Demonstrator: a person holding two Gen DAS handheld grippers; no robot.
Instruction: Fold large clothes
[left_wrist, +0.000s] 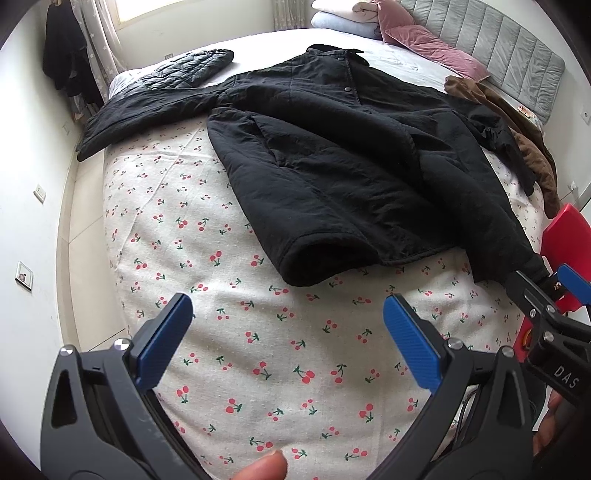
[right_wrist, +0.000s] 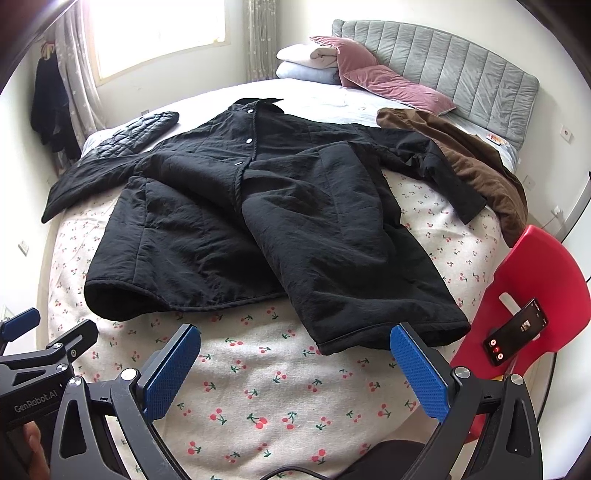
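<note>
Two grippers hover above the near edge of a bed (right_wrist: 258, 398) dressed in a cherry-print cover, with a black padded jacket (right_wrist: 258, 206) spread front-up across the middle. The jacket's collar points toward the grey headboard (right_wrist: 443, 62) and its hem lies nearest the near edge; one sleeve stretches out toward the left edge of the bed, the other toward the right edge, where it rests against a brown garment (right_wrist: 480, 166). The left gripper (left_wrist: 288, 332) has its blue-padded jaws spread wide and holds nothing, poised over bare cover short of the hem. The right gripper (right_wrist: 295, 354) is likewise wide and empty, its tips just beside the hem's right corner. A quilted dark garment (left_wrist: 184, 70) lies near the far left corner, pink pillows (right_wrist: 388, 85) sit by the headboard, and a red chair (right_wrist: 535, 288) carrying a phone (right_wrist: 515, 332) stands off the right edge.

Folding appears not yet begun: the jacket looks laid out flat, and the grasp seems to be the step in hand. The next move likely calls for each gripper to close on a sleeve or a hem corner, pinching the thick padded cloth firmly enough that it does not slip, then carrying it inward.
</note>
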